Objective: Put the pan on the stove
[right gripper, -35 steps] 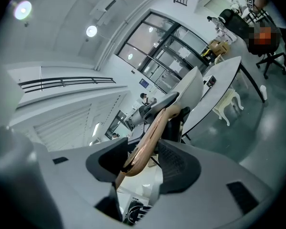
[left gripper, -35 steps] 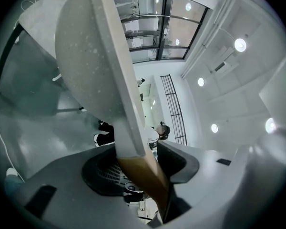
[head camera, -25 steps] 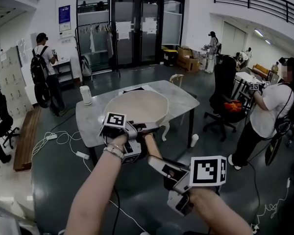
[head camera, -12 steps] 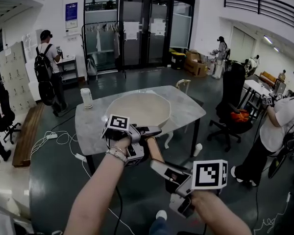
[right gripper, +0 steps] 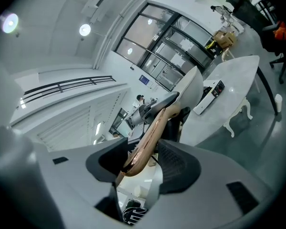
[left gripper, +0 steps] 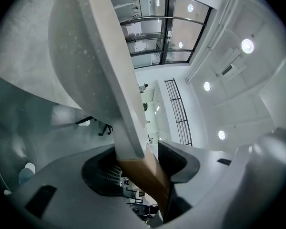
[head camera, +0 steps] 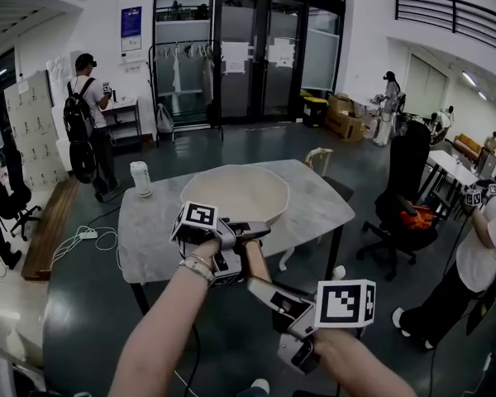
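Note:
Both grippers hold a wide cream pan (head camera: 236, 193) out in front of me, over the near part of the marble table (head camera: 149, 230). Its wooden handle (head camera: 255, 259) runs back toward me. My left gripper (head camera: 250, 230) is shut on the handle close to the pan body. My right gripper (head camera: 264, 289) is shut on the handle's rear end. The left gripper view shows the pan (left gripper: 86, 61) edge-on above the clamped handle (left gripper: 143, 168). In the right gripper view the handle (right gripper: 148, 137) rises to the pan (right gripper: 190, 87), and a flat white stove (right gripper: 210, 93) with a dark panel lies on the table.
A white canister (head camera: 140, 178) stands at the table's far left corner. A black office chair (head camera: 405, 188) is right of the table. A person with a backpack (head camera: 84, 114) stands at the back left, another person (head camera: 484, 246) at the right edge. Cables (head camera: 91, 238) lie on the floor.
The table has drawn a little nearer and the background has slid right in the head view. Both grippers keep their hold on the handle, and the pan stays level between them.

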A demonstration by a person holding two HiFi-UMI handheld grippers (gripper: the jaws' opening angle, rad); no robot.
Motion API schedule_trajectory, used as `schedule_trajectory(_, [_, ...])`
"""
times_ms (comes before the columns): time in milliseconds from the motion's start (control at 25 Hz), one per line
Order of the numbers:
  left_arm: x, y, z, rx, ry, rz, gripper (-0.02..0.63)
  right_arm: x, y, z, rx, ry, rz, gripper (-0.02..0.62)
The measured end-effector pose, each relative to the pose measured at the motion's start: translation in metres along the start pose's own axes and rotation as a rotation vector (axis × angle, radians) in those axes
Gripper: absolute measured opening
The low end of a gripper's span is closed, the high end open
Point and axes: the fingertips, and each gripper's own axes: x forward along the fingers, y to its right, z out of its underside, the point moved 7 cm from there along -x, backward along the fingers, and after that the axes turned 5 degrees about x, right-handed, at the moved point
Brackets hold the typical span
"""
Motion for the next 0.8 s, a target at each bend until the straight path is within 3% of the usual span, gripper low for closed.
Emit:
schedule_trajectory(360, [0.045,0.006,-0.042,0.015,0.071,-0.014,0.230,0.000,0.031,-0.062,-0.013,-0.039,-0.049,0.209])
schedule_trajectory(800, [0.063,-0.013,-0.065,0.000,0.086,-0.059,0.230,0.011,0.060,-0.083,0.029,-0.044,-0.081,0.209])
